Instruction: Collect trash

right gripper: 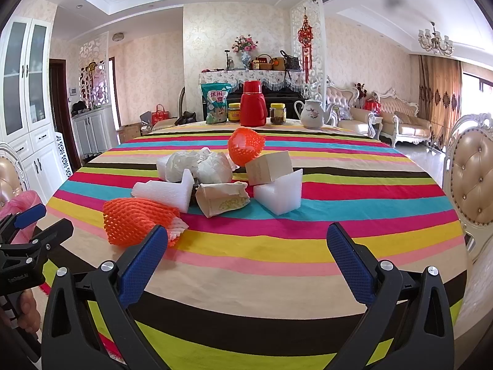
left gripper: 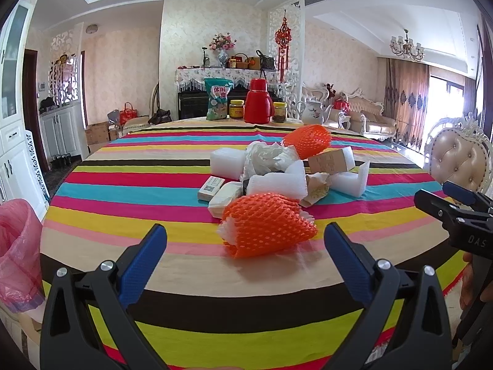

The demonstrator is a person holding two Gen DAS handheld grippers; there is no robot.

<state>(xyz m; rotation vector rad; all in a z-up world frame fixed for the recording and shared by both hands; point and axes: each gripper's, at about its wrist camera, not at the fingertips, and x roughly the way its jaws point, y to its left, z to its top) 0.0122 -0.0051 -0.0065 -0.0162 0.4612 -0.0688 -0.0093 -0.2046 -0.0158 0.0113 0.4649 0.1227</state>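
Observation:
A pile of trash lies mid-table on the striped cloth (left gripper: 191, 274): an orange foam net (left gripper: 265, 223) nearest me, a second orange net (left gripper: 308, 138) behind, white foam pieces (left gripper: 274, 185), crumpled paper (left gripper: 265, 157), a brown box (left gripper: 329, 162) and small cartons (left gripper: 211, 188). My left gripper (left gripper: 245, 234) is open and empty, just short of the near orange net. My right gripper (right gripper: 246, 236) is open and empty, facing the pile; the near net (right gripper: 135, 219) is by its left finger. A crushed paper cup (right gripper: 222, 199) and a foam corner (right gripper: 280, 192) lie ahead. A pink trash bag (left gripper: 15, 246) hangs at the table's left edge.
At the table's far edge stand a snack bag (left gripper: 217, 98), two jars (left gripper: 236, 108), a red thermos (left gripper: 258, 101) and a white teapot (left gripper: 312, 111). A padded chair (left gripper: 459, 157) is at the right. White cabinets (right gripper: 27, 117) line the left wall.

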